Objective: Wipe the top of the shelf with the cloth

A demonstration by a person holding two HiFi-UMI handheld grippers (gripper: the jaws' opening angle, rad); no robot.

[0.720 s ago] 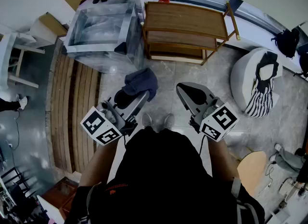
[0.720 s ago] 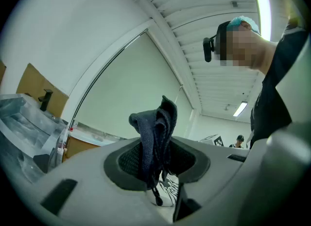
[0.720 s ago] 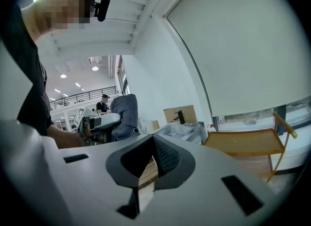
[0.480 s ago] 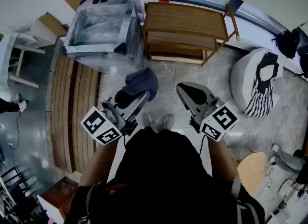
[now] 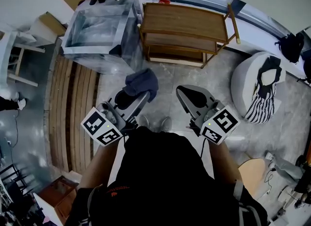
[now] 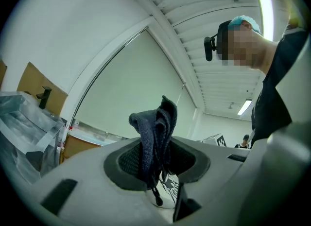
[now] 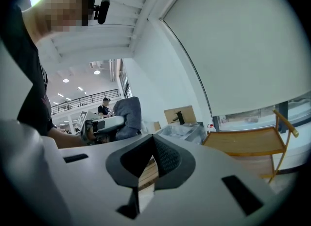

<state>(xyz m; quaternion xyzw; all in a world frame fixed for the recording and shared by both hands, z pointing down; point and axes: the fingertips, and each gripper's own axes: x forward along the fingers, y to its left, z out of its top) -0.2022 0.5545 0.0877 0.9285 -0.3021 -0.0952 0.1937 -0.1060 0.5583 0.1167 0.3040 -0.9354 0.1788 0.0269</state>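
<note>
Head view shows the wooden shelf (image 5: 187,21) ahead, the dark cloth (image 5: 141,81) well short of it, pinched in the left gripper (image 5: 137,97), the right gripper (image 5: 187,95) closed on nothing; judging so, the approach is in hand, and next the cloth must reach the shelf's top.

In the left gripper view the lower end of the cloth (image 6: 154,137) sinks between the closed jaws, so how much is pinched cannot be told. In the head view the shelf (image 5: 184,21) hides most of its lower tiers under its top board. At the upper left, the contents of the clear plastic bin (image 5: 99,30) are too hazy to tell. The person's torso (image 5: 160,181) covers most of both forearms.
</note>
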